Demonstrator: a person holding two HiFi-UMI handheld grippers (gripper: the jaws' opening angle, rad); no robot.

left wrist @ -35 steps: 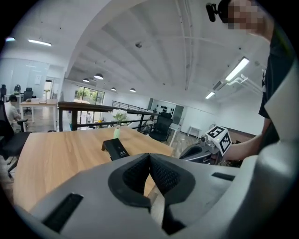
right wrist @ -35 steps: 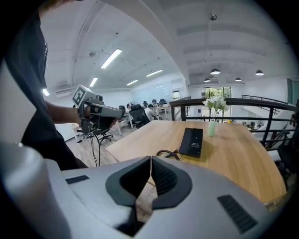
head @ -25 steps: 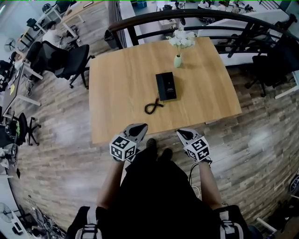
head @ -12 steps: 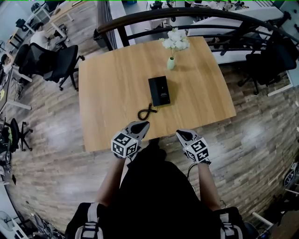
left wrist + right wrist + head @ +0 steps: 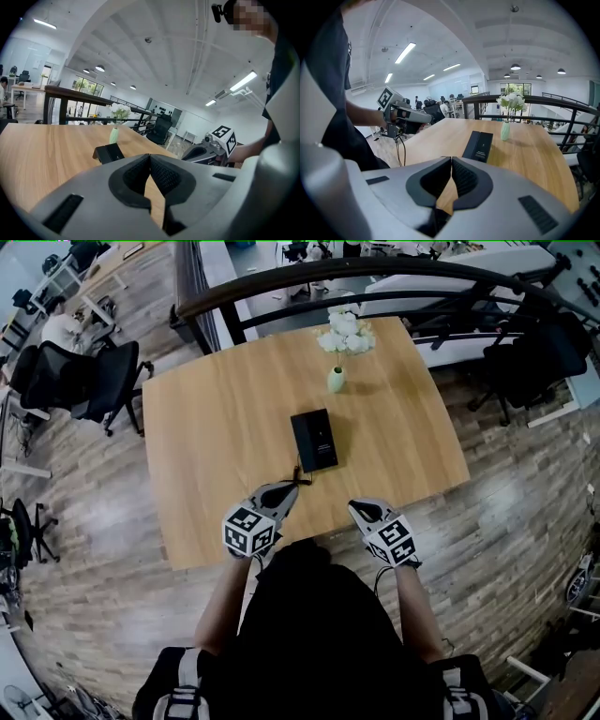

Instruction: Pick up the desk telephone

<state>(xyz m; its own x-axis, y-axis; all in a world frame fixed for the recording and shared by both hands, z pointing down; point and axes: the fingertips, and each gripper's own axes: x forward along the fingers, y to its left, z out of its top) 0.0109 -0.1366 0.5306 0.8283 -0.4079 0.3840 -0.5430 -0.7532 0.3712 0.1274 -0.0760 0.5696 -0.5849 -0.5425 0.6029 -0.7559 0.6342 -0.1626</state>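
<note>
Head view: left gripper point(image 5: 278, 491) and right gripper point(image 5: 358, 509) now nearer desk telephone point(image 5: 314, 440).

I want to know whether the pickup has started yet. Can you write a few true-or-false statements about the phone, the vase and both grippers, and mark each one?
1. The left gripper is clamped on the desk telephone. False: its jaws are shut on nothing, short of the telephone.
2. A vase of white flowers stands on the table beyond the telephone. True.
3. The right gripper has its jaws wide open. False: they are shut, with nothing between them.
4. The telephone lies flat on the wooden table. True.
</note>
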